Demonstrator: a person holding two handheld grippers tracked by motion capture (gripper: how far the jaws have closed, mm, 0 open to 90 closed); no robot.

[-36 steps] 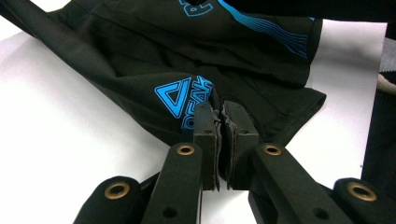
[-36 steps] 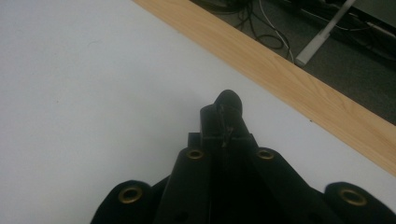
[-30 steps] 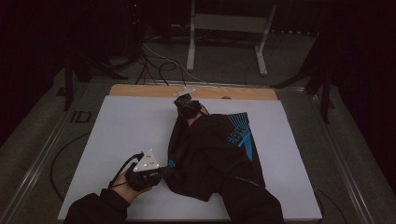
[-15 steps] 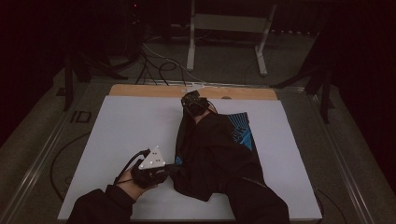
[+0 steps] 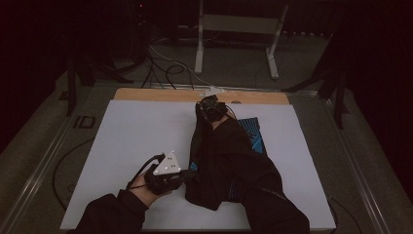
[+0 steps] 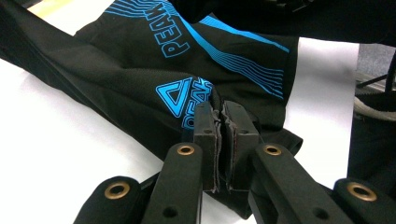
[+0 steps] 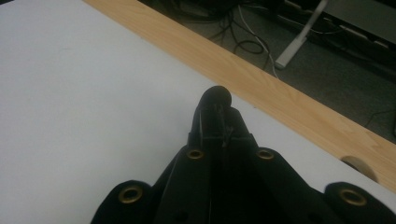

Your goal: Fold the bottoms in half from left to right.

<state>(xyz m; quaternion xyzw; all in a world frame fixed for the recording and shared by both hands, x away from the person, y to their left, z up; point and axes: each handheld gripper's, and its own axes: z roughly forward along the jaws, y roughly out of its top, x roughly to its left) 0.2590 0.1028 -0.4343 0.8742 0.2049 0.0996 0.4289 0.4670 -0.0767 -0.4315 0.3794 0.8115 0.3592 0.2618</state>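
A black garment (image 5: pixel 229 151) with blue PEAK print (image 6: pixel 187 98) lies bunched lengthwise on the white table board (image 5: pixel 131 131). My left gripper (image 5: pixel 187 176), topped by a grey three-cornered plate, is at the garment's near left edge. In the left gripper view, the left gripper (image 6: pixel 219 112) is shut on a fold of the black fabric beside the blue triangle logo. My right gripper (image 5: pixel 207 106) is at the garment's far end, near the wooden strip. In the right gripper view, the right gripper (image 7: pixel 215 109) is shut on a nub of black cloth that pokes out at its tips.
A wooden strip (image 5: pixel 160 95) runs along the board's far edge, with a round notch (image 7: pixel 357 163) in it. Beyond it on the floor are cables (image 5: pixel 165 68) and a metal stand (image 5: pixel 199 48). Bare white board lies to the left of the garment.
Both grippers have shifted to the right with the garment held between them. The cloth now lies more stretched, and its far end sits closer to the wooden strip.
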